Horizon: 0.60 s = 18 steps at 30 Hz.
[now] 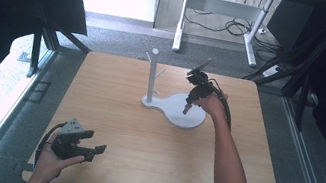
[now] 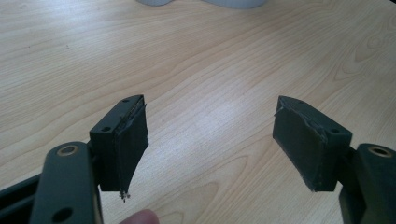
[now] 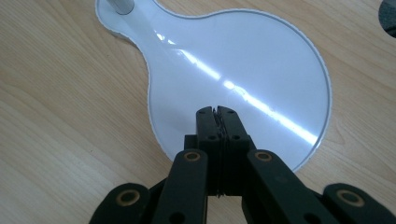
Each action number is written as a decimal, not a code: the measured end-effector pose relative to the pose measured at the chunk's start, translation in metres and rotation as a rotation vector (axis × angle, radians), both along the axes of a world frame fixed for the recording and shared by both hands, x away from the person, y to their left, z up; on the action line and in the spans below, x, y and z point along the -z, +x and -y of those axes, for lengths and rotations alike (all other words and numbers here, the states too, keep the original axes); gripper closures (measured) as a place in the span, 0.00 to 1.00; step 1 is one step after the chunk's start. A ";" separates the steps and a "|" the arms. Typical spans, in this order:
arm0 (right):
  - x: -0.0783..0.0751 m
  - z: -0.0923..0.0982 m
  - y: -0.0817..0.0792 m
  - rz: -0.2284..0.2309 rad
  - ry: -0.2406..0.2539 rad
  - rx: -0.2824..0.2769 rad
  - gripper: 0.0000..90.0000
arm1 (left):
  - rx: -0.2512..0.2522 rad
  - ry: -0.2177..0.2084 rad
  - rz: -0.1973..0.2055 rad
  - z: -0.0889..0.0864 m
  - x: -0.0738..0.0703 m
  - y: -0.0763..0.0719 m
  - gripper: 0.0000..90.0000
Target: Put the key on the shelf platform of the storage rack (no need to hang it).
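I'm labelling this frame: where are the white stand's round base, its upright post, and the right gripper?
white stand's round base (image 3: 261, 60), right gripper view, glossy top.
upright post (image 1: 152, 72), high view, mid-shaft.
right gripper (image 3: 217, 112), right gripper view, tips of shut jaws.

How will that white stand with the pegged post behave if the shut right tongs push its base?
The white stand looks rigid, probably plastic. Its base is flat, wide and glossy, so it likely slides on the wooden table rather than rolling. The tall post rises at one end, so a high push might tip it. The right tongs hover above the base.
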State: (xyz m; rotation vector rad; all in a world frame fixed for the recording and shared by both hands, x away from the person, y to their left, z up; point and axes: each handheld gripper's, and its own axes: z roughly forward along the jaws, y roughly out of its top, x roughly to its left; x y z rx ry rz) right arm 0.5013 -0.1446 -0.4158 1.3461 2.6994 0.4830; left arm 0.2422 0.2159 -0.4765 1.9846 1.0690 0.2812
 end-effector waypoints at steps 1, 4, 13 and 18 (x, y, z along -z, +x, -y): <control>0.002 -0.002 0.001 -0.002 -0.006 -0.001 1.00 | -0.001 0.000 0.000 0.000 0.000 0.000 0.30; 0.009 -0.006 0.003 -0.006 -0.007 -0.004 1.00 | 0.003 0.001 0.000 0.000 0.001 0.001 0.30; 0.025 -0.006 0.008 -0.008 -0.002 0.025 1.00 | -0.019 -0.019 0.038 -0.005 -0.006 -0.002 0.30; 0.031 -0.003 0.010 -0.003 0.003 0.047 1.00 | -0.016 -0.017 0.034 -0.004 -0.005 -0.002 0.30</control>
